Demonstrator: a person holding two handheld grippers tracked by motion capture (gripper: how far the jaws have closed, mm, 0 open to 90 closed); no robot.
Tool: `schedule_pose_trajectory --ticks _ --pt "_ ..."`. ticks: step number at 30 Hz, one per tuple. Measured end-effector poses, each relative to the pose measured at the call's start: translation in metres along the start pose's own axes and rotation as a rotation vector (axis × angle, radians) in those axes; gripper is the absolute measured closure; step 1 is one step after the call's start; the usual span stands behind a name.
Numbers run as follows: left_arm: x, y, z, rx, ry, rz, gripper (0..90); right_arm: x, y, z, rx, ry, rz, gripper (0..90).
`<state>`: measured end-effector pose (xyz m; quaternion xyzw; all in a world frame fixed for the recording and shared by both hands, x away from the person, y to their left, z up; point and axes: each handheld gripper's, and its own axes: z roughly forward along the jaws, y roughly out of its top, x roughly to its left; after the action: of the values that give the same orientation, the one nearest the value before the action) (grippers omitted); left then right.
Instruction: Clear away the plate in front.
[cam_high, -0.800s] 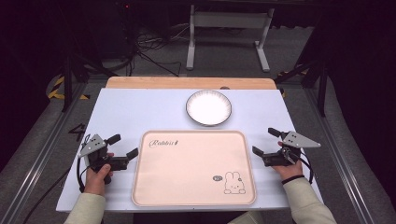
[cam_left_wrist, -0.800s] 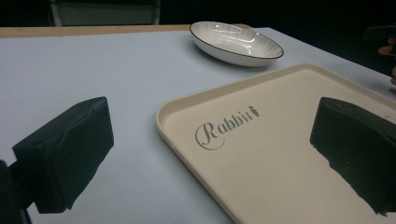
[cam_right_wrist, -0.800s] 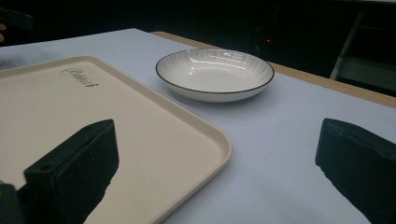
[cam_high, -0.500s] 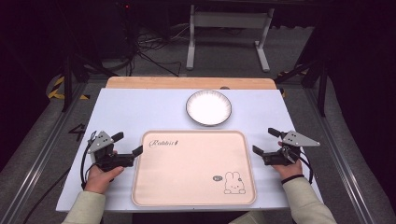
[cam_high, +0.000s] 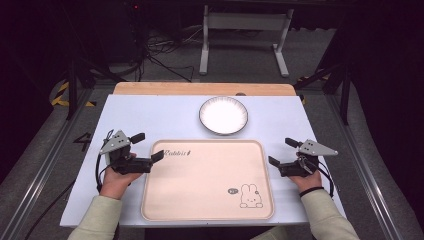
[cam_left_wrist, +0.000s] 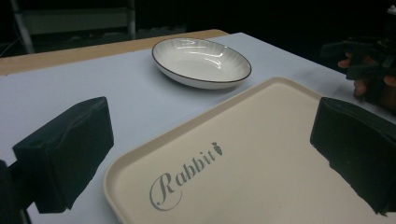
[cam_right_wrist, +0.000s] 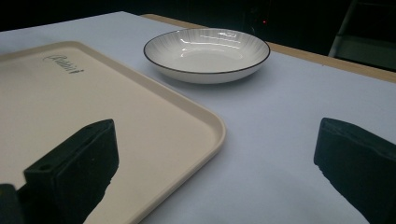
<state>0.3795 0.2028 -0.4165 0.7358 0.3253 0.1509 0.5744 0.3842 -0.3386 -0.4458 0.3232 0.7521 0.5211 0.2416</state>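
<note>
A cream tray (cam_high: 207, 200) with "Rabbit" lettering and a small rabbit drawing lies empty in the middle of the table. Beyond it stands an empty white plate (cam_high: 223, 115) with a dark rim. My left gripper (cam_high: 147, 146) is open at the tray's far left corner, one jaw over the rim and the other over the table. In the left gripper view the tray corner (cam_left_wrist: 140, 158) lies between the wide jaws of my left gripper (cam_left_wrist: 212, 140). My right gripper (cam_high: 281, 151) stands open beside the tray's right edge. In the right gripper view the tray's corner (cam_right_wrist: 212, 126) sits between the empty jaws of my right gripper (cam_right_wrist: 217, 154).
The pale blue table top (cam_high: 150, 112) has a wooden strip (cam_high: 200, 88) along its far edge. A metal stand (cam_high: 245, 30) and cables lie on the dark floor beyond. The other hand's gripper (cam_left_wrist: 369, 60) appears far right in the left gripper view.
My left gripper has slid right, from the table's left side up to the tray's corner. The right gripper, tray and plate have stayed put.
</note>
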Motion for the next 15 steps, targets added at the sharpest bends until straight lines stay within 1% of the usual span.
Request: schedule_pose_trajectory --ticks 1,2,3,4,5,6,8,11,13,14,15 --pt "0.000 0.001 0.002 0.011 -0.007 0.025 0.5 0.000 0.000 0.000 0.004 0.000 -0.003 0.3" --pt "-0.001 0.003 0.005 0.020 -0.003 0.032 0.5 0.000 0.000 0.000 0.004 0.000 -0.003 0.3" --pt "-0.002 0.004 0.008 0.021 -0.017 0.019 1.2 0.000 0.000 0.000 0.007 0.000 -0.005 0.3" --pt "0.000 0.004 0.012 0.015 -0.046 -0.013 2.0 0.000 0.000 0.001 0.008 0.001 -0.004 0.4" --pt "0.000 0.005 0.014 0.018 -0.058 -0.025 2.2 0.000 0.000 0.002 0.013 0.004 0.003 0.5" --pt "0.001 0.007 0.018 0.025 -0.063 -0.028 2.2 -0.001 -0.001 0.003 0.016 0.008 0.010 0.5" --pt "0.001 0.011 0.024 0.037 -0.064 -0.012 2.2 -0.001 -0.001 0.003 0.014 0.011 0.012 0.5" --pt "0.001 0.019 0.031 0.047 -0.066 -0.004 2.2 -0.001 -0.001 0.003 0.014 0.015 0.014 0.5" --pt "0.002 0.023 0.035 0.047 -0.056 -0.013 1.1 -0.001 -0.001 0.003 0.014 0.015 0.016 0.5" --pt "0.003 0.025 0.036 0.045 -0.055 -0.040 0.1 -0.002 -0.001 0.003 0.016 0.017 0.015 0.4" --pt "0.007 0.026 0.039 0.040 -0.063 -0.080 0.2 -0.002 -0.001 0.003 0.013 0.019 0.024 0.4"
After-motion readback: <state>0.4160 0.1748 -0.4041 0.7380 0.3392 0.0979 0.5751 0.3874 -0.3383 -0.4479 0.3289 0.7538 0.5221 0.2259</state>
